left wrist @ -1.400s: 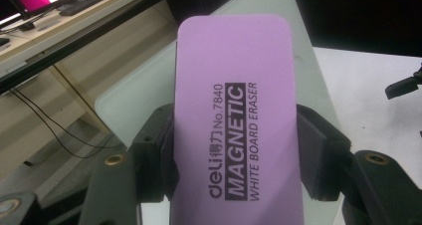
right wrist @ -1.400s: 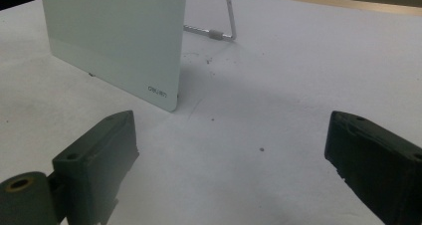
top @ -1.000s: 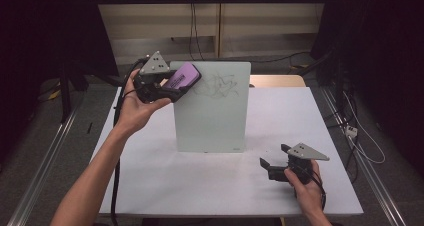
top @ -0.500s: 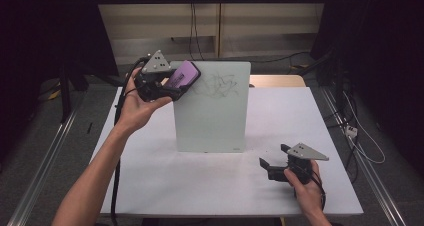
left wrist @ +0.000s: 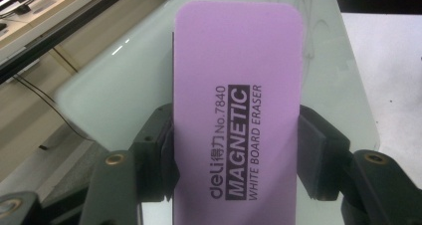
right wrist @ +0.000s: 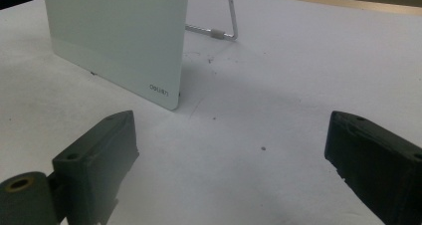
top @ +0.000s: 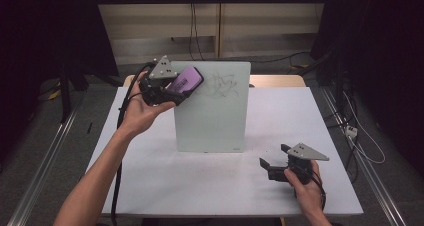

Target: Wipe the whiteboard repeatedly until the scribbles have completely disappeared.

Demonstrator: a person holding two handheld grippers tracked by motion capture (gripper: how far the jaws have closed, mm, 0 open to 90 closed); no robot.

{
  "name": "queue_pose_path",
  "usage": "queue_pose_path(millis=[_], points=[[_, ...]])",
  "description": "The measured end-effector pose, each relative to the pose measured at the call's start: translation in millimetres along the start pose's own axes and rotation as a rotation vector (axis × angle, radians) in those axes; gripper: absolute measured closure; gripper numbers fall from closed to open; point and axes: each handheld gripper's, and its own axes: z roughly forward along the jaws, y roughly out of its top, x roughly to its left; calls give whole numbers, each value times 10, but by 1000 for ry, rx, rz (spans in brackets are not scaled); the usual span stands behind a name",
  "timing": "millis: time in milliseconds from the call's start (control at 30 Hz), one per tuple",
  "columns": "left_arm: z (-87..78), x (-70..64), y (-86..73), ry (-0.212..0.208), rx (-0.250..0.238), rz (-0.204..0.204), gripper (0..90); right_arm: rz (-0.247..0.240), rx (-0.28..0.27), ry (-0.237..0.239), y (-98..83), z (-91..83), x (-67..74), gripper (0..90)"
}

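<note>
White and bare across most of its top, the bench (top: 150, 171) carries an upright glass whiteboard (top: 212, 116) near its middle, propped on a thin metal stand (right wrist: 226, 21) behind it. A black scribble (top: 222, 86) marks the upper part of the board. The left hand-held gripper (top: 170, 88) is raised at the board's upper left corner, its jaws clamped on both long edges of a purple magnetic whiteboard eraser (left wrist: 236, 105), which lies against or just before the glass. The right hand-held gripper (top: 272, 166) rests low on the bench near the board's lower right corner, jaws spread wide with nothing between them
</note>
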Motion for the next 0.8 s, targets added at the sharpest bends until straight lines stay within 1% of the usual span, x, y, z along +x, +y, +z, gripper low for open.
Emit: queue_pose_path(millis=[167,300,467,633,800], points=[[34,-47,-23,-6,14,10,411,-2,0,1,1,-2,3,64],[72,-99,-47,-15,33,27,412,0,0,0,1,-2,1,64],[118,-162,-98,-32,39,26,411,0,-2,-1,1,-4,0,64],[178,-238,-143,-53,58,38,411,-1,-1,-1,1,-3,2,64],[214,-281,-165,-66,66,44,411,-1,0,1,1,0,0,64]])
